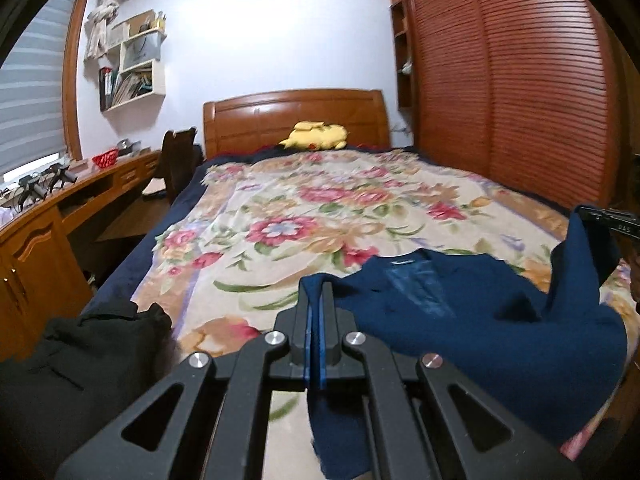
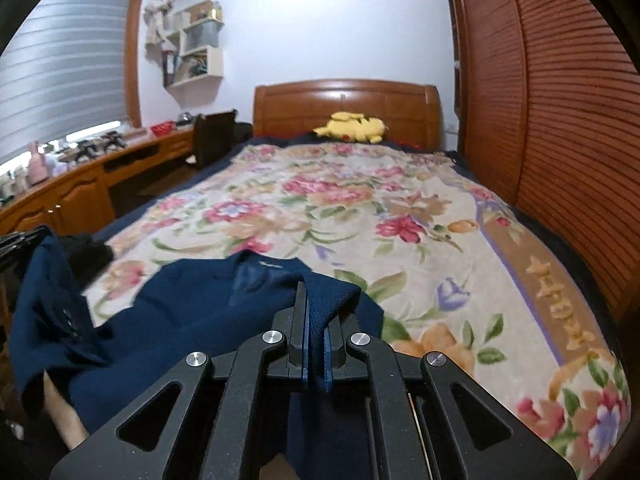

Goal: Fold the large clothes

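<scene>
A navy blue jacket [image 1: 460, 312] lies at the near end of the bed with its collar and inner label facing up. My left gripper [image 1: 318, 292] is shut on one edge of it, the cloth pinched between the blue pads. In the right wrist view the same jacket [image 2: 192, 312] spreads to the left, and my right gripper [image 2: 316, 300] is shut on another fold of it. A raised part of the jacket hangs from the right gripper [image 1: 604, 220] at the right edge of the left wrist view. The left gripper [image 2: 16, 244] shows at the far left in the right wrist view.
The bed carries a floral blanket [image 1: 320, 208] with a yellow plush toy [image 1: 316, 136] by the wooden headboard [image 1: 296, 116]. A black garment [image 1: 80, 360] lies at the near left corner. A wooden desk [image 1: 60, 208] and chair run along the left, wardrobe doors [image 1: 520, 100] along the right.
</scene>
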Available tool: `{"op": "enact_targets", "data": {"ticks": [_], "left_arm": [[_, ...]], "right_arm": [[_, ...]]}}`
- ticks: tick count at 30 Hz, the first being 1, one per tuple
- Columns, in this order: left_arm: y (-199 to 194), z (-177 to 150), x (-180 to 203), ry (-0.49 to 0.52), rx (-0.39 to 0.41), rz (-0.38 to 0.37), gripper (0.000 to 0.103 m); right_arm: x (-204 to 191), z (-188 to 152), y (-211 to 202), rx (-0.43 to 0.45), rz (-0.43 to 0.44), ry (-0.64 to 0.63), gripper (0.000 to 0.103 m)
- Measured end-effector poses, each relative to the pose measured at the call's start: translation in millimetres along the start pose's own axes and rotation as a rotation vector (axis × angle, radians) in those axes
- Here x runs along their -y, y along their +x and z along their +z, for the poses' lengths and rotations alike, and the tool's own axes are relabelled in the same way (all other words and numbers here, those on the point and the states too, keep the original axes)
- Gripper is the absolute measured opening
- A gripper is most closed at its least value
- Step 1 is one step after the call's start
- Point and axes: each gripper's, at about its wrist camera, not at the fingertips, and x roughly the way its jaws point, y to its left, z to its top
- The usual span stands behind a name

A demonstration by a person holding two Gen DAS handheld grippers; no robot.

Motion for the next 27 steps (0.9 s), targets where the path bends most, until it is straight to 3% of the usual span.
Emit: {"op": "enact_targets", "data": {"ticks": [9,15,17,21,25,27], "left_arm": [[100.4,18.9,-18.0,-0.037,-0.061,0.062,0.000],[145.9,29.1,-14.4,-0.017,-0.099,0.112,0.000],[155.1,23.7,-10.8,-0.014,-0.125,0.097,0.000],[154.3,11.3,-4.0,-0.012,-0.149,0.068,0.004],[136.4,0.9,5.9,-0.009,-0.153,0.020,0.022],[123.0,-2.0,11.1,-0.011,-0.138,0.005,0.025]], "right_arm": [[38.0,12.3,100.2,-0.042,-0.059,0.018,0.002],[51.9,14.7,154.2,-0.066,-0.098,0.031,0.002],[51.4,11.3,167.8,-0.084,-0.102,0.031,0.003],[48.6,-7.2,188.1,-0.140,-0.121,0.001,0.002],[52.3,-12.8,188.9,-0.166,-0.128,0.018,0.005],[50.2,-12.1,184.0,-0.179,-0.131,0.011,0.011]]}}
